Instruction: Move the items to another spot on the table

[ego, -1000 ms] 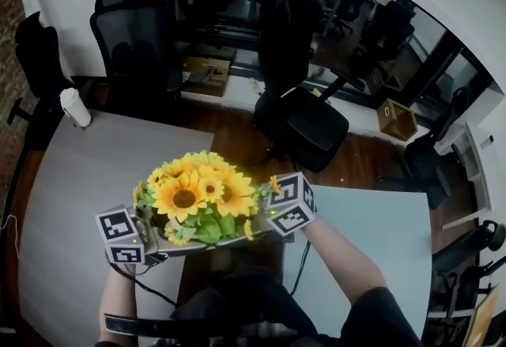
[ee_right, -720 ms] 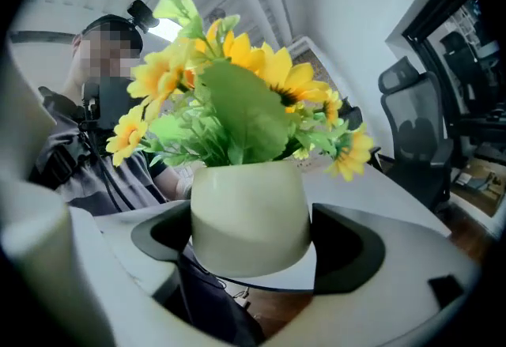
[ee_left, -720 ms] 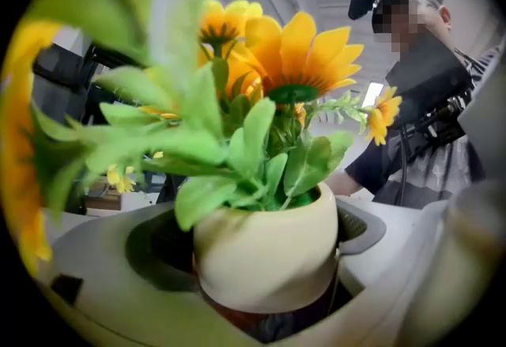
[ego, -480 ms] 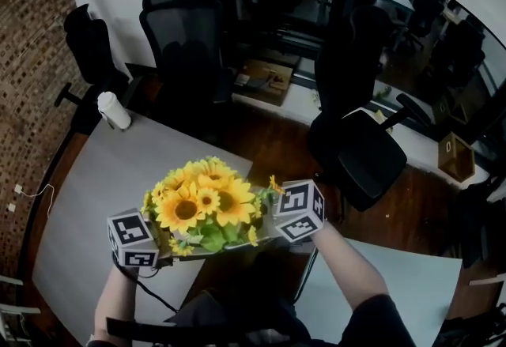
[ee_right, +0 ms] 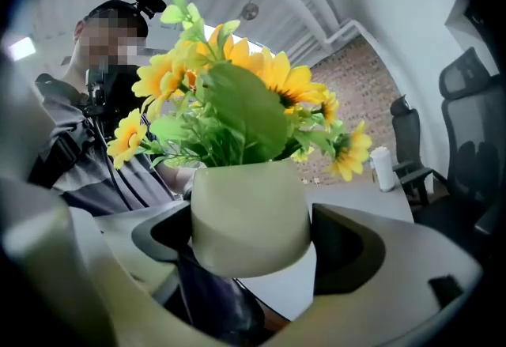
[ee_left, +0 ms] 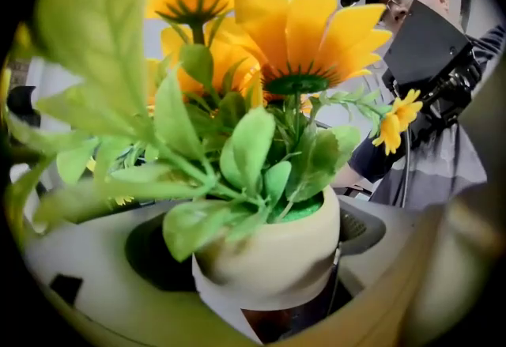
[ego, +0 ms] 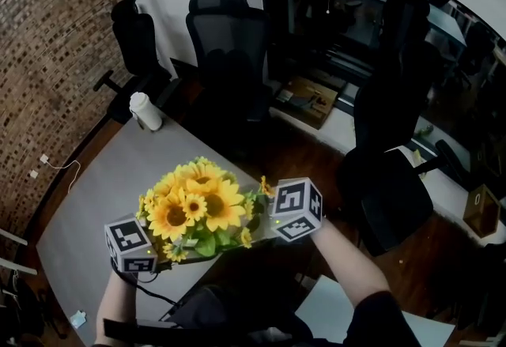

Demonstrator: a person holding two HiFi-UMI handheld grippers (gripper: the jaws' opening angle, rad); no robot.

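Observation:
A cream pot (ee_left: 269, 247) of yellow sunflowers (ego: 194, 207) with green leaves hangs in the air, carried between both grippers. In the head view it sits over the near right edge of the grey table (ego: 95, 203). My left gripper (ego: 170, 254) is shut on the pot from the left, and the pot fills the space between its jaws (ee_left: 261, 258). My right gripper (ego: 253, 239) is shut on the same pot (ee_right: 249, 211) from the right, one jaw on each side of it (ee_right: 253, 235). The blooms hide the pot in the head view.
A white lidded cup (ego: 145, 111) stands at the table's far corner, also seen as the cup (ee_right: 383, 167). Black office chairs (ego: 229, 37) stand behind the table, another chair (ego: 387, 195) to the right. A second table's corner (ego: 332, 314) shows at bottom right, with wooden floor between.
The pot, still held by both grippers, has travelled left from the gap between the two tables to the left table's edge. The head view has swung left with it.

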